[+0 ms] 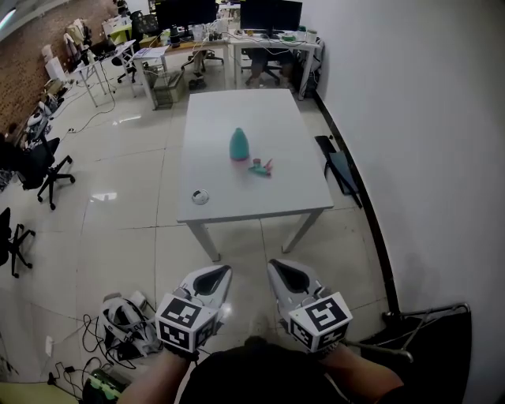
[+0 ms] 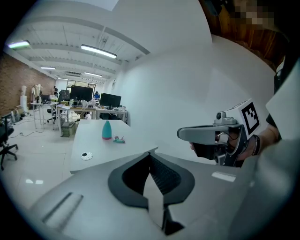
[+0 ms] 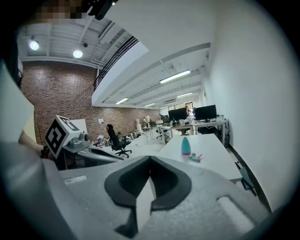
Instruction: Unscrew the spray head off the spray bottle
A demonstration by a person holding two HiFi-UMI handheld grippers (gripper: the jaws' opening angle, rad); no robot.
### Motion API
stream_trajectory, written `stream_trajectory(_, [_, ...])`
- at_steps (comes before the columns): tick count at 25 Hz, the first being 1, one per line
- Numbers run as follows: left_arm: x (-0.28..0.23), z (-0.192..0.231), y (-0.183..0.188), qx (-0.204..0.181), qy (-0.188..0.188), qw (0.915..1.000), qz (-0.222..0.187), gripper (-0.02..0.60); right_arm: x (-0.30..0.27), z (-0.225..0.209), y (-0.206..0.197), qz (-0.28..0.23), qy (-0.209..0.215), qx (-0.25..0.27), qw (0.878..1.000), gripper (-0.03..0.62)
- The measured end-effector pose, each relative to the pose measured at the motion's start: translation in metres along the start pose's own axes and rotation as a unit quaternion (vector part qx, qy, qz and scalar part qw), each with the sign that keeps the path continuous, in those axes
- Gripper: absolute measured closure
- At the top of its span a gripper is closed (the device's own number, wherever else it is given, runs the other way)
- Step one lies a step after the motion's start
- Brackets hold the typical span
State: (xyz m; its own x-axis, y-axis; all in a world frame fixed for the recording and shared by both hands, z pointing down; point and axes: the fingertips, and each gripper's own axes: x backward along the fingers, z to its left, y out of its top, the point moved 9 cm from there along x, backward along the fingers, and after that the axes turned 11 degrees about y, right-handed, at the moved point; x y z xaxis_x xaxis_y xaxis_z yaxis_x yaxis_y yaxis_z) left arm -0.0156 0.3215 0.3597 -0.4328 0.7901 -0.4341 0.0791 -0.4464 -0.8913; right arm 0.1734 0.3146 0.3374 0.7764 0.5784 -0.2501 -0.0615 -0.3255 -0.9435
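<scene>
While the person is standing back from the white worktop (image 1: 260, 201), both tongs are hanging low at the near edge of the head view, well apart from it and side by side. The left tongs (image 1: 219, 276) are clenched, their two jaws pressing together with nothing between them. The right tongs (image 1: 278, 272) are clenched in the same way and are holding nothing. Each is pointing forward towards the worktop, with a hand gripping it from behind.

The teal spray bottle (image 1: 239, 145) is standing upright near the middle of the worktop, tapering to a narrow top. A small teal and pink piece, apparently the spray head (image 1: 261, 167), is lying on its side just beside the bottle, to its right and a little nearer the person. Whether the two are touching is too small to tell. A small round disc (image 1: 200, 197) is lying near the front left corner of the worktop, well apart from the bottle.

Cables (image 1: 95, 347) are trailing over the tiled floor (image 1: 118, 229) beside the left tongs. Black office chairs (image 1: 43, 170) are standing at the left, and desks (image 1: 229, 43) carrying dark monitors (image 1: 270, 14) are lining the far end of the room.
</scene>
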Motion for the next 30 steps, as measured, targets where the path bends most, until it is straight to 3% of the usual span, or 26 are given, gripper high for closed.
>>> stream_trajectory(14, [-0.042, -0.001, 0.019, -0.002, 0.029, 0.9996, 0.007, 0.571, -0.01, -0.051, 0.009, 0.001, 0.023, -0.005, 1.0, 0.602])
stream_trajectory(30, [-0.077, 0.022, 0.036, -0.007, 0.003, 0.9999, 0.008, 0.571, -0.032, -0.077, 0.02, 0.0, -0.007, -0.008, 1.0, 0.602])
